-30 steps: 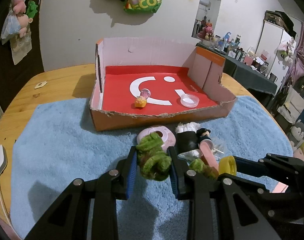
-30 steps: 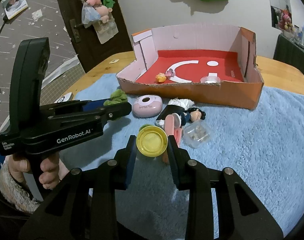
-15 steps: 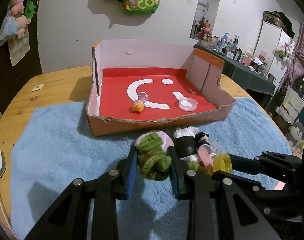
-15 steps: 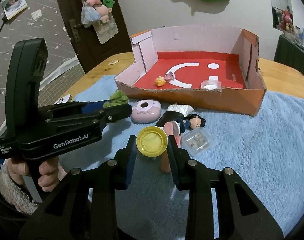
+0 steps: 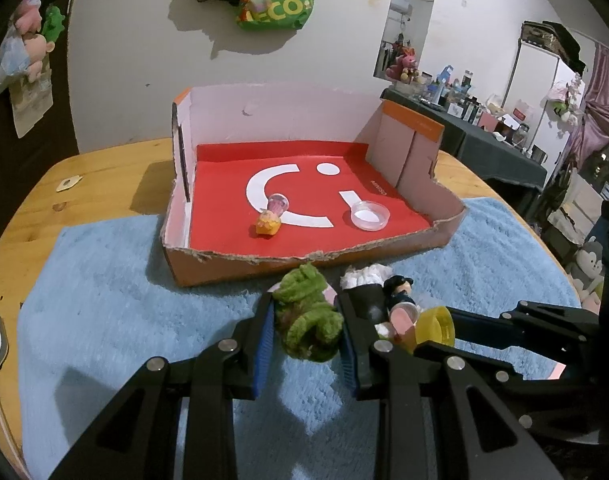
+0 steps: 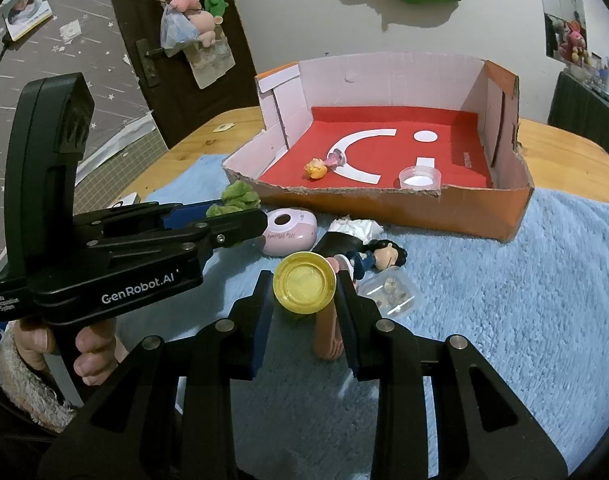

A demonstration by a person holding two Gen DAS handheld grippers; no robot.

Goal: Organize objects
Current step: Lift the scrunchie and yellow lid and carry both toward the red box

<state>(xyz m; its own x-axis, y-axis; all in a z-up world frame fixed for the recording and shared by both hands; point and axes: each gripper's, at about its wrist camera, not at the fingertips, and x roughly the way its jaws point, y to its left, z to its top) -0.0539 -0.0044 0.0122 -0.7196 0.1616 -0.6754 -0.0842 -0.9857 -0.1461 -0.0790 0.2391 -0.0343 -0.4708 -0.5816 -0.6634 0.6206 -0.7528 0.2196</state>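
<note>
1. While both hands hover above the blue towel [image 5: 104, 320], the left tool [image 5: 306, 330] is clamped on a green plush toy [image 5: 308, 320] and the right tool [image 6: 304, 300] is clamped on a yellow lid [image 6: 304, 287]; both things are held clear of the towel, just short of the cardboard box [image 5: 232, 268].
2. Judging by this, the step in hand is carrying the two picked-up things to the box; the next move calls for lifting them over its torn front wall and letting go above the red floor.
3. Already inside the box lie a small orange-and-pink toy [image 5: 270, 220] and a clear round dish [image 5: 370, 215], well apart, so there is free room between and behind them.
4. Left on the towel, near the box front, are a pink oval case [image 6: 290, 231], a doll in black [image 6: 364, 250] and a clear little container [image 6: 390, 290], all below the tools' path.
5. Most likely to snag is the ragged front wall, and the two tools sit close side by side, so they could bump.
6. Beyond the towel, the wooden surface [image 5: 104, 184] carries a small tag [image 5: 67, 183].
</note>
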